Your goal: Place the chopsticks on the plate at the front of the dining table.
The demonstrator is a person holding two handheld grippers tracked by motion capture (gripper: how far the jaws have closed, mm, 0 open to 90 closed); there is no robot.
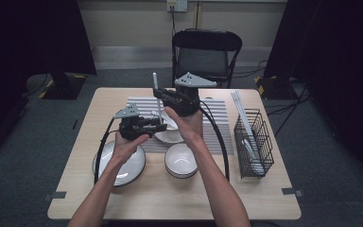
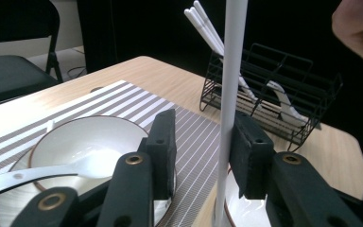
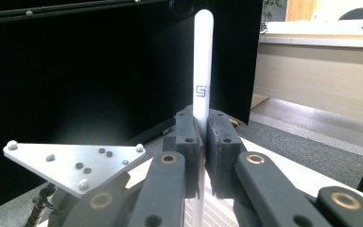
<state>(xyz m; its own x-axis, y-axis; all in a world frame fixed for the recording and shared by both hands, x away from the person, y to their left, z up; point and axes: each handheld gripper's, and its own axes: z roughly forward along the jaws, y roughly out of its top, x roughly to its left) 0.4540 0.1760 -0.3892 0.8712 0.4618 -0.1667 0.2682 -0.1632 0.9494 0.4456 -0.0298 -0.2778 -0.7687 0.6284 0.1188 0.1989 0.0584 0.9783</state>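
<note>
Both forearms enter from the near edge of the tabletop and meet above the striped mat. The right hand carries the right hand-held gripper raised over the mat, its jaws clenched on a white chopstick that stands upright, the rounded top rising well above the pads. A small dark square logo is printed on the chopstick just above the jaws; its characters cannot be read.

The left hand holds the left hand-held gripper lower and to the left, pointed level toward the same chopstick. In the left gripper view the stick passes upright between the two jaws; one pad lies against it, while the other stands apart, so this gripper is not yet clamped.

Below the left gripper, a white bowl with a white spoon lies on the mat. A plate and a second bowl sit nearer the person. A black wire rack at the right holds further chopsticks.
</note>
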